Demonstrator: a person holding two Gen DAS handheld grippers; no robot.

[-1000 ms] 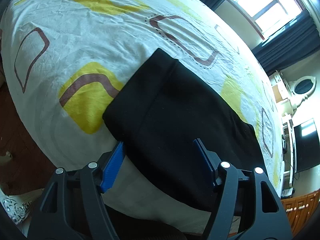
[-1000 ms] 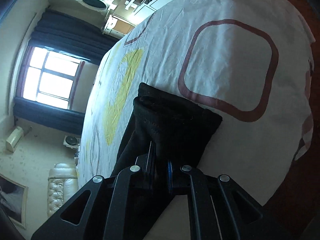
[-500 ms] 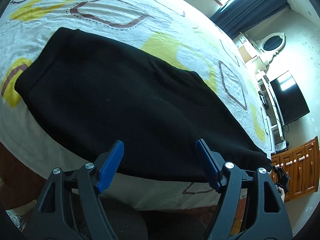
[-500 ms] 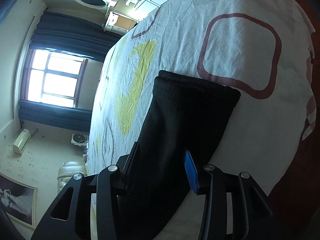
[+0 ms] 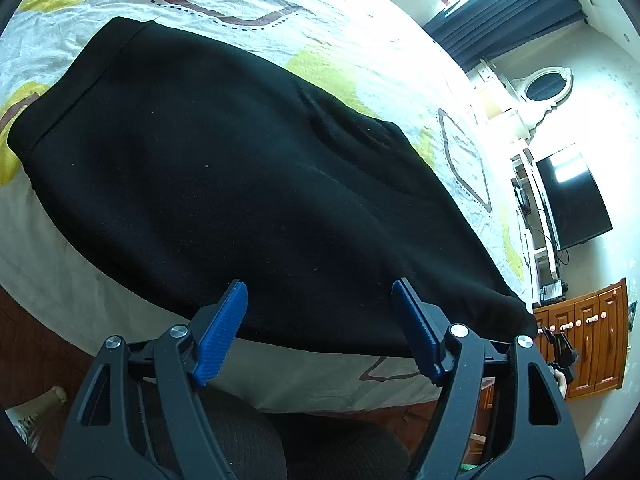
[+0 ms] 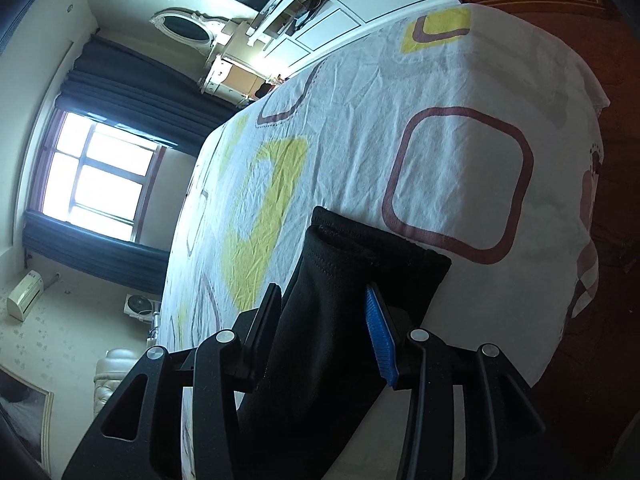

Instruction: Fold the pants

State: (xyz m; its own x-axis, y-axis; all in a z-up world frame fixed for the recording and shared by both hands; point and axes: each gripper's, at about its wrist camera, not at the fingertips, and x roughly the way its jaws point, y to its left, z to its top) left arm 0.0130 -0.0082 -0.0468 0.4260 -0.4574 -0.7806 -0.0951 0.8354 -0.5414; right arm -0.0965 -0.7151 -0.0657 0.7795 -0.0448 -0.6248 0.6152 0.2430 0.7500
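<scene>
Left wrist view first: my left gripper (image 5: 320, 320) hangs with its jaws spread wide and nothing between them, just over the near long edge of the black pants (image 5: 248, 184). The pants lie flat on the patterned bedsheet (image 5: 360, 48), already doubled leg on leg, waistband end far to the left of my jaws, hem end tapering off to the right. Beyond the pants the bed runs on bare toward the curtains (image 5: 516, 16); on the near side the sheet drops over the bed's edge just below the pants, so there is little room there. I judge the next fold goes end to end, and to do it well I should take both layers together at one corner, not the top layer alone.

Right wrist view: my right gripper (image 6: 324, 340) has its jaws parted, with the hem end of the pants (image 6: 360, 280) lying between them but not pinched. The cuff edge sits past my jaws, close to a brown square printed on the sheet. Beyond the pants the sheet is bare, good room for carrying the hem over; on the right the bed falls away to dark wooden floor (image 6: 612, 160), so I'd stay clear of that side.
</scene>
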